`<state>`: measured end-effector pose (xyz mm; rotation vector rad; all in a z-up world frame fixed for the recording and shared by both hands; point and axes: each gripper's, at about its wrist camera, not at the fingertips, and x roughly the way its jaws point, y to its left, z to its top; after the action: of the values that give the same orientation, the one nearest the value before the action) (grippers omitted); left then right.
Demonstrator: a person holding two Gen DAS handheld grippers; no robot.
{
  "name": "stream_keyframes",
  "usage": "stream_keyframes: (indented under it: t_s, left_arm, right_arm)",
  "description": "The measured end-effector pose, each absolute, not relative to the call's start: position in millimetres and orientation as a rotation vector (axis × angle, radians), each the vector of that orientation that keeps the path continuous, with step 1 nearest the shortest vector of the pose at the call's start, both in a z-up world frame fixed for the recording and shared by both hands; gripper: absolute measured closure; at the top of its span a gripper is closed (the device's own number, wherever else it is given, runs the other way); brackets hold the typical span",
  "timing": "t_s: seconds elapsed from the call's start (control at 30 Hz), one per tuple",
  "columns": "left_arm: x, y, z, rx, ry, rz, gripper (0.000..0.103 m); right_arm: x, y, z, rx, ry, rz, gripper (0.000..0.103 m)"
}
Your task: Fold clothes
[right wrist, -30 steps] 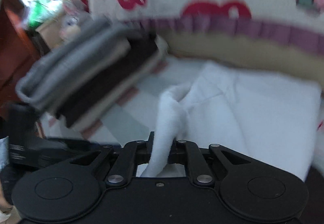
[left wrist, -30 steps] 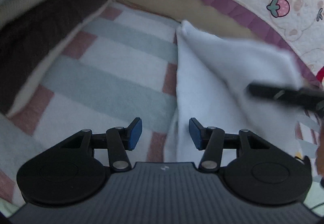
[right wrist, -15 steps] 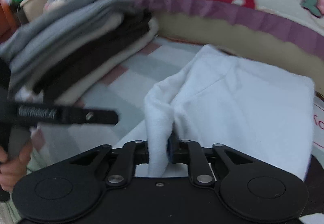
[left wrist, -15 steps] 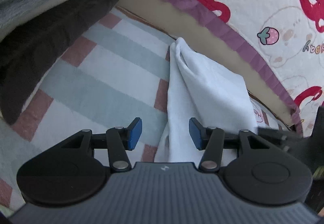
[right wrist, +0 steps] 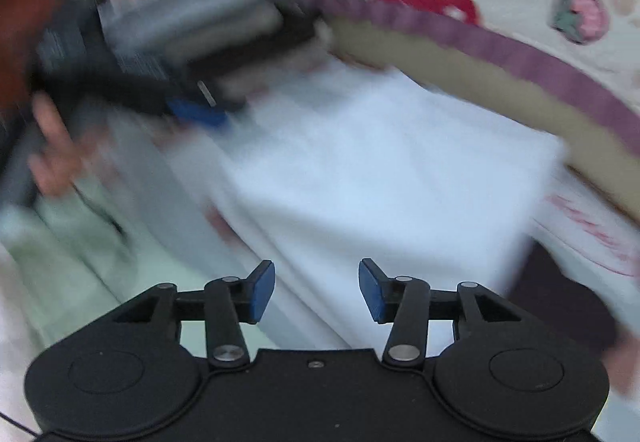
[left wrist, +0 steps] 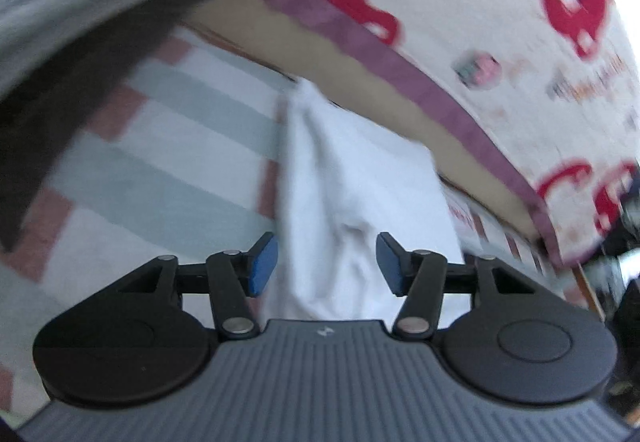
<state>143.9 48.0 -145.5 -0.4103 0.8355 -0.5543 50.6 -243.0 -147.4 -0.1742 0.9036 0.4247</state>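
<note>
White garment [right wrist: 392, 178], soft knit/fleece-looking, lies folded into a rough rectangle on the striped blanket [left wrist: 160, 178], its far edge just beside the purple frill [right wrist: 520, 54] of the quilt. Top face mostly flat w/ a few creases; left far corner bunched into a small peak [left wrist: 304, 94]. Stack of folded clothes [right wrist: 224, 18] (grey, cream, dark brown) sits left of it, near.

Blurred red lettering on the quilt [left wrist: 580, 90], nothing legible anywhere
</note>
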Motion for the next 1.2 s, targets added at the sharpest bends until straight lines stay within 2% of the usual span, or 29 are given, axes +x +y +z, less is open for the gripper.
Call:
stream_keyframes:
  t_s: [0.2,0.23,0.27,0.4,0.5,0.6,0.67,0.73,0.8,0.83,1.2]
  left_arm:
    - [148.5,-19.4,-161.5,-0.17,0.833,-0.623,0.048]
    - [153.4,-25.2,-167.6,-0.161,0.85,-0.619,0.06]
    - [158.2,-31.0,-173.8,-0.152,0.866,-0.615,0.098]
    - [140.7,-23.0,-148.2,-0.098,0.803,-0.577,0.098]
    - [126.1,-13.6,-135.5,-0.056,0.796,-0.533,0.097]
    - [131.0,-17.4,-154.0,-0.018,0.871,-0.502,0.095]
    - [139.7,-15.5,-167.0,-0.039,0.914,-0.451,0.081]
    - [145.6,-8.3,-168.5,-0.101,0.92,-0.439,0.076]
    - [148.0,1.7,-164.2,-0.158,0.904,-0.421,0.061]
    - [148.4,6.2,-163.0,-0.179,0.9,-0.411,0.05]
    - [140.1,35.5,-157.0,-0.244,0.951,-0.354,0.047]
  right_arm:
    - [39.1,-273.7,-178.5,-0.175,0.958,0.261,0.048]
    - [41.0,-272.3,-181.2,-0.172,0.96,0.265,0.048]
    - [42.9,-269.1,-183.2,-0.167,0.959,0.273,0.048]
    - [44.4,-260.5,-185.5,-0.179,0.94,0.297,0.045]
    - [34.3,-264.3,-182.8,-0.172,0.94,0.329,0.05]
    - [33.4,-270.7,-184.9,-0.149,0.949,0.313,0.052]
    - [35.8,-275.0,-183.7,-0.113,0.947,0.295,0.052]
    - [36.1,-279.6,-179.7,-0.069,0.932,0.298,0.052]
    - [37.5,-279.1,-180.2,-0.049,0.92,0.294,0.05]
    - [38.3,-278.3,-180.9,-0.041,0.915,0.291,0.05]
    - [45.6,-280.7,-191.1,0.045,0.935,0.305,0.042]
